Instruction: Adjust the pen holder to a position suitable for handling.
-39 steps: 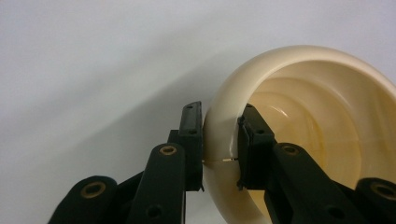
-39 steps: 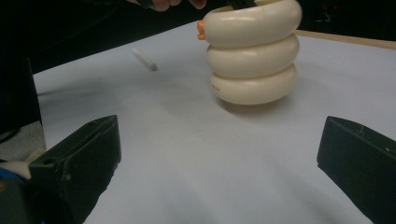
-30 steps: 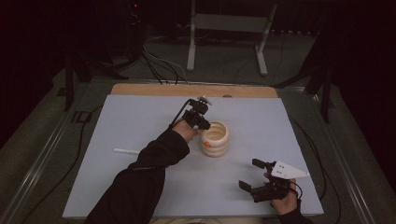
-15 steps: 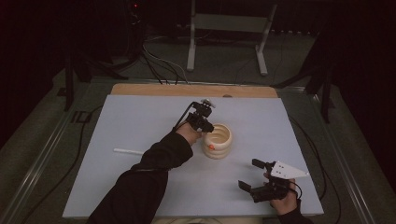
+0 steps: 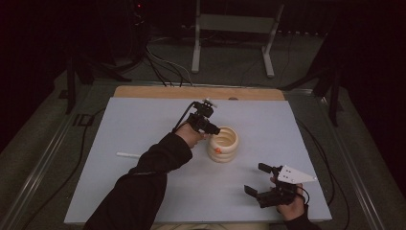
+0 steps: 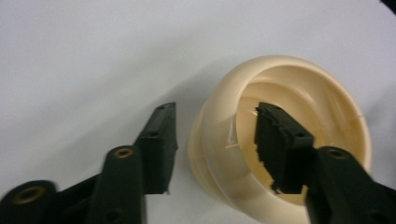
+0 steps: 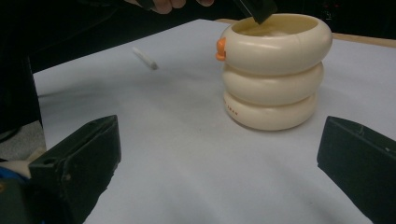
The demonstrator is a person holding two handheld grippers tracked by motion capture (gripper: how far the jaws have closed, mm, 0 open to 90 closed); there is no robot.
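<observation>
High view, one cream ringed pot (image 5: 223, 143), one white stick (image 5: 128, 155), two tools

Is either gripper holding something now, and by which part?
Nothing is held. The left gripper straddles the cream ringed cup's rim with open jaws; the right gripper is open.

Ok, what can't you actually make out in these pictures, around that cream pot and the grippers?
- Bottom of the cream ringed pot: left gripper view, hidden behind the jaw inside it.
- Small red lettering on the pot's lowest ring: right gripper view, too small to read.
- White stick: high view, too small to identify.
- Orange tab on the rim: right gripper view, purpose unclear.
- Right gripper: its jaws run off the right gripper view's bottom edge.
</observation>
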